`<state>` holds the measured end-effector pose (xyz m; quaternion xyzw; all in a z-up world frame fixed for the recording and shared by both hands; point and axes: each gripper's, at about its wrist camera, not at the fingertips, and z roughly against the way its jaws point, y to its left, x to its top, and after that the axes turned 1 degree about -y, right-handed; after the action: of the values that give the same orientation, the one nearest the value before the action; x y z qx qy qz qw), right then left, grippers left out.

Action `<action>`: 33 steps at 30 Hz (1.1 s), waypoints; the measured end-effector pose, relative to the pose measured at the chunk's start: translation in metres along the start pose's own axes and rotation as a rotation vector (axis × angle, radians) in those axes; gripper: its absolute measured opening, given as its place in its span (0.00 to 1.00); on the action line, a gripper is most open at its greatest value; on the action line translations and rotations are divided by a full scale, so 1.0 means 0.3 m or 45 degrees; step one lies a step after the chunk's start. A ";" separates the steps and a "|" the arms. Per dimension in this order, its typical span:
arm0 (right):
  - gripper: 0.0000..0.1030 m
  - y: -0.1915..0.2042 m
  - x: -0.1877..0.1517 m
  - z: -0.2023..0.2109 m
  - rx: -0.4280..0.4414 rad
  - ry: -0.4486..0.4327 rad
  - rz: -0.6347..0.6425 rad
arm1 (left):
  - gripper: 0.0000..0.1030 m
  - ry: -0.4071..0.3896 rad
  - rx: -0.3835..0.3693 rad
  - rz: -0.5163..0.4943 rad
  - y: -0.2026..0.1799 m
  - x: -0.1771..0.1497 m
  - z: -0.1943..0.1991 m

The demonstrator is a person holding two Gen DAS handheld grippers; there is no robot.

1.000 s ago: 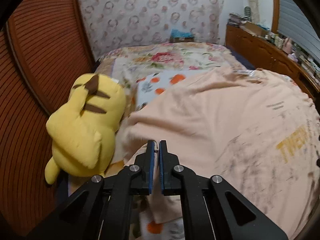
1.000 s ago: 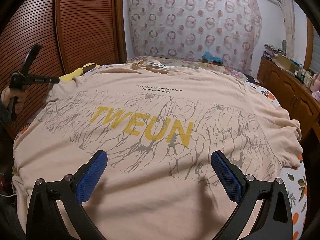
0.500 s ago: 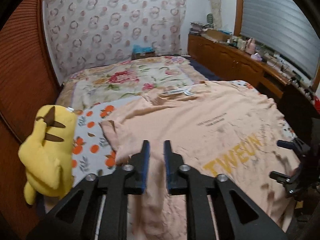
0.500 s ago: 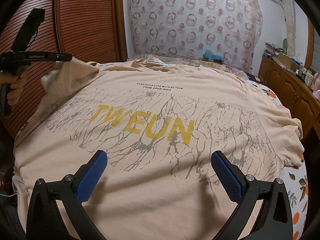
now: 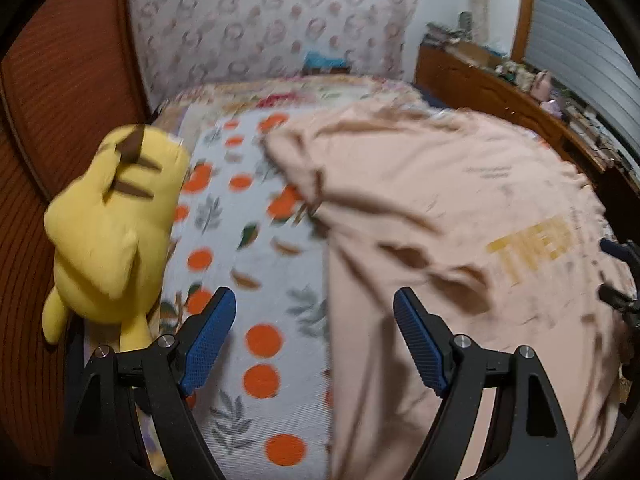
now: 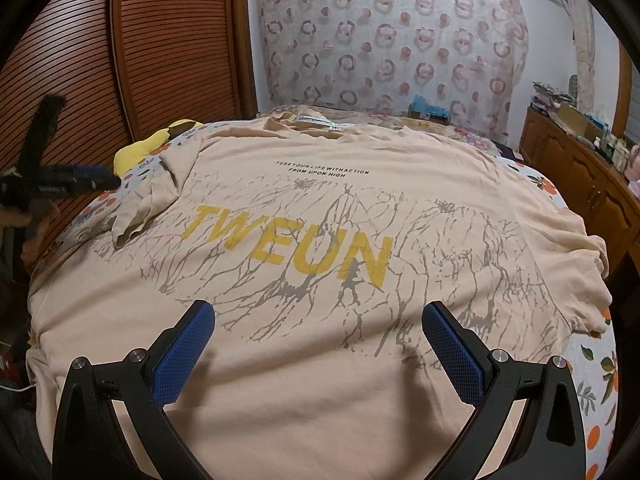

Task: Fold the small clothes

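A peach T-shirt [image 6: 320,208] with yellow "TWEUN" print lies spread on the bed, collar at the far end. Its left sleeve [image 6: 156,200] is folded inward over the shirt's body. My left gripper [image 5: 314,332] hangs over the shirt's left edge [image 5: 400,200], its jaws opening, nothing between the blue pads. In the right wrist view it shows as a blurred dark shape [image 6: 56,184] at the far left. My right gripper [image 6: 318,344] stands open above the shirt's near hem, holding nothing.
A yellow plush toy [image 5: 116,232] lies at the bed's left edge beside the wooden slatted doors [image 6: 168,40]. The bedsheet [image 5: 256,280] has orange fruit print. A wooden cabinet [image 6: 580,176] with clutter runs along the right. A patterned curtain [image 6: 384,40] hangs behind.
The left gripper carried the sleeve inward over the shirt, then let it go and its jaws spread wide. The right gripper has not moved.
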<state>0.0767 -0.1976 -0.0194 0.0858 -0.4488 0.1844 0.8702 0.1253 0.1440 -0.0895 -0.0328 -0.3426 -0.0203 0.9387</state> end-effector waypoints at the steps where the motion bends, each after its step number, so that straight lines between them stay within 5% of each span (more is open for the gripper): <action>1: 1.00 0.001 0.003 -0.001 -0.002 0.003 0.003 | 0.79 0.017 0.004 0.010 0.010 -0.010 -0.016; 9: 0.96 0.021 0.031 0.009 0.043 -0.006 0.059 | 0.87 0.006 0.035 0.006 0.024 -0.030 -0.042; 13: 0.82 0.037 0.111 0.037 0.125 -0.050 0.081 | 0.98 0.024 0.058 0.037 0.041 -0.023 -0.054; 21: 0.74 0.144 0.311 0.007 0.259 -0.202 0.240 | 1.00 0.030 0.067 0.050 0.046 -0.023 -0.059; 23: 0.68 0.184 0.348 -0.047 0.313 -0.181 0.260 | 1.00 0.030 0.067 0.050 0.046 -0.023 -0.059; 27: 0.41 0.287 0.396 -0.205 0.415 -0.080 0.310 | 1.00 0.030 0.067 0.050 0.046 -0.023 -0.058; 33: 0.35 0.410 0.425 -0.395 0.550 0.063 0.358 | 1.00 0.029 0.067 0.050 0.046 -0.024 -0.058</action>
<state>0.1840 -0.0165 0.0134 0.2018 -0.3850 0.3971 0.8083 0.1318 0.1564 -0.1081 -0.0146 -0.3315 0.0069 0.9433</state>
